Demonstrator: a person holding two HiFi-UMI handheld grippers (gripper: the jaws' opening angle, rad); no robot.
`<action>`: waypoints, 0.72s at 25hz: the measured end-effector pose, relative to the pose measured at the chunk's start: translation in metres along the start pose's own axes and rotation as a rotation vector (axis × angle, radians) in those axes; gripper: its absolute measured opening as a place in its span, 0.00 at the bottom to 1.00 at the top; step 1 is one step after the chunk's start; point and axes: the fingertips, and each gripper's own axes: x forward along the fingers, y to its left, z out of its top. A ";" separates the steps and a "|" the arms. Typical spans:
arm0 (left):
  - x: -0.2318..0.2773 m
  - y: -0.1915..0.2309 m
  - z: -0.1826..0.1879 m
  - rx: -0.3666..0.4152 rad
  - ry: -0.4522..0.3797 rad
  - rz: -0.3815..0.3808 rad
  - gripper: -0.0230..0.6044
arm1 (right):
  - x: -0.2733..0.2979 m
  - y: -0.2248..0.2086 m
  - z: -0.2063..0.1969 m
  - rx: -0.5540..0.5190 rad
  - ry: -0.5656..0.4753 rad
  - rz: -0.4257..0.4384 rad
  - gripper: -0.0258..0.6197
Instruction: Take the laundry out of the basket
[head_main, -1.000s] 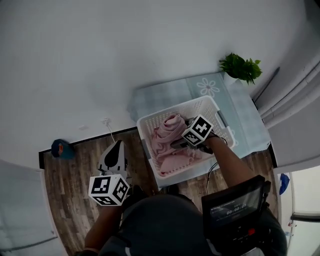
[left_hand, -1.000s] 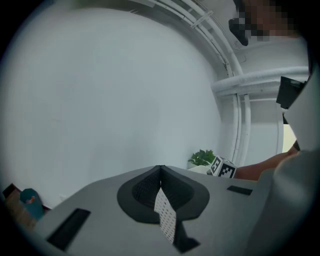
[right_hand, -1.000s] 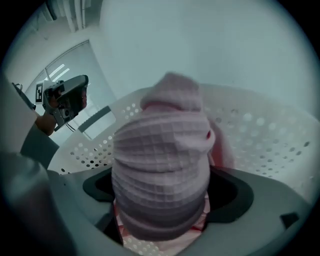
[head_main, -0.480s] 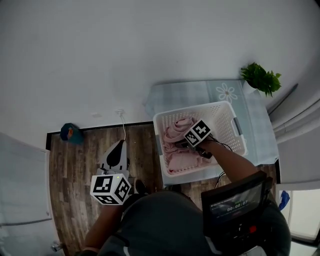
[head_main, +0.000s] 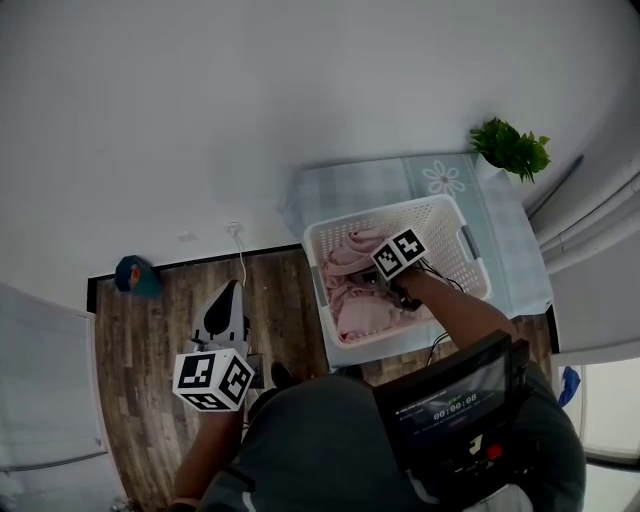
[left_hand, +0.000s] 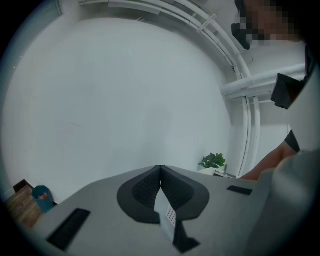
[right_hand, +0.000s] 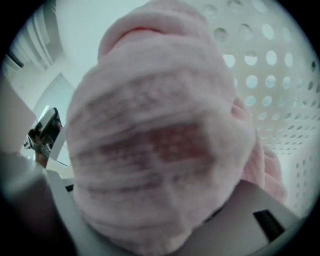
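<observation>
A white perforated laundry basket (head_main: 455, 225) stands on a pale checked mat, with a heap of pink laundry (head_main: 352, 300) inside it. My right gripper (head_main: 377, 283) reaches down into the basket, its marker cube over the heap. Its jaws have just been closing, and a thick fold of the pink laundry (right_hand: 155, 135) bulges between them, hiding the pads. My left gripper (head_main: 231, 290) hangs over the wooden floor left of the basket. Its pads (left_hand: 150, 187) meet with nothing between them.
A green potted plant (head_main: 510, 148) sits at the mat's far right corner. The checked mat (head_main: 345, 190) lies against the white wall. A blue object (head_main: 131, 275) rests on the wood floor at left. A cable (head_main: 240, 255) runs from the wall. A screen device (head_main: 450, 400) hangs at the person's chest.
The right gripper sank lower into the pink heap and rolled, its jaws closing around a fold. The left gripper drifted a little over the floor.
</observation>
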 end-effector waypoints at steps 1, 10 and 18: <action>0.001 0.000 0.003 0.001 -0.006 -0.003 0.05 | -0.003 0.003 0.002 0.019 -0.017 0.025 0.45; 0.005 0.010 0.018 0.004 -0.040 -0.023 0.05 | -0.040 0.037 0.021 0.045 -0.148 0.189 0.42; 0.008 0.018 0.016 -0.013 -0.031 -0.028 0.05 | -0.079 0.074 0.042 0.060 -0.305 0.294 0.42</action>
